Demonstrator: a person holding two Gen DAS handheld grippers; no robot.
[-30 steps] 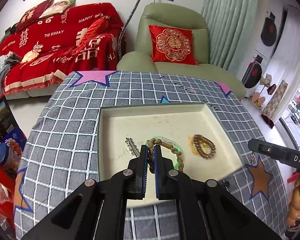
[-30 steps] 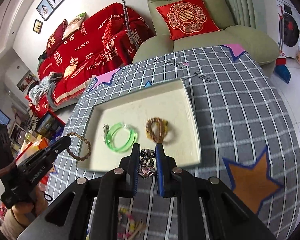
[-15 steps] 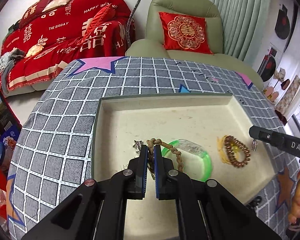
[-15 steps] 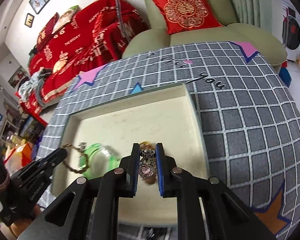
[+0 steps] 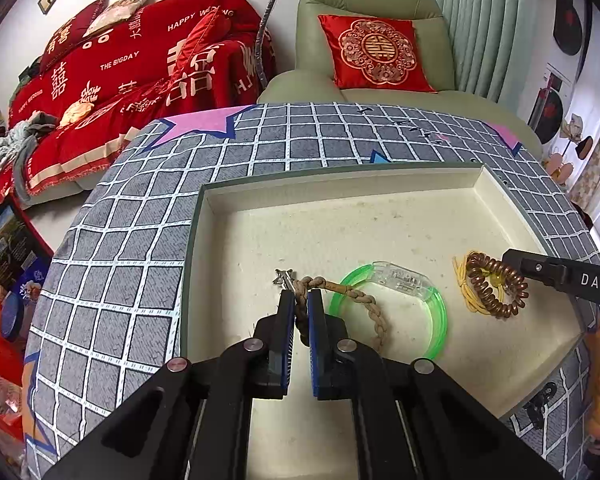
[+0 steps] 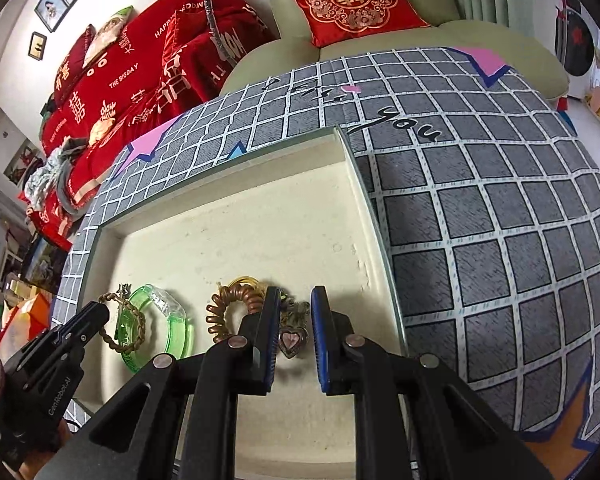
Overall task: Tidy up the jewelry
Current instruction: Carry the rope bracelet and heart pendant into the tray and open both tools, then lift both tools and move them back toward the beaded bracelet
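Observation:
A cream tray [image 5: 340, 184] lies on the checked tablecloth. My left gripper [image 5: 301, 300] is shut on a braided brown bracelet [image 5: 374, 314], low over the tray floor beside a green bangle [image 5: 440, 320] and a small silver piece [image 5: 283, 277]. A copper coil band [image 5: 496, 290] lies to the right. My right gripper [image 6: 295, 300] is open, jaws apart, with the heart pendant [image 6: 291, 340] lying on the tray [image 6: 240, 216] between them, next to the coil band [image 6: 228, 312]. The green bangle [image 6: 172, 320] and braided bracelet [image 6: 134, 332] show at the left.
The grey checked tablecloth [image 6: 480, 220] surrounds the tray. A green armchair with a red cushion [image 5: 374, 54] and a red-covered sofa [image 5: 120, 76] stand behind the table. Boxes [image 5: 8, 248] sit on the floor at the left.
Both grippers moved forward and down into the tray. The right gripper opened and let go of the heart pendant, which now lies on the tray. The left still holds the braided bracelet.

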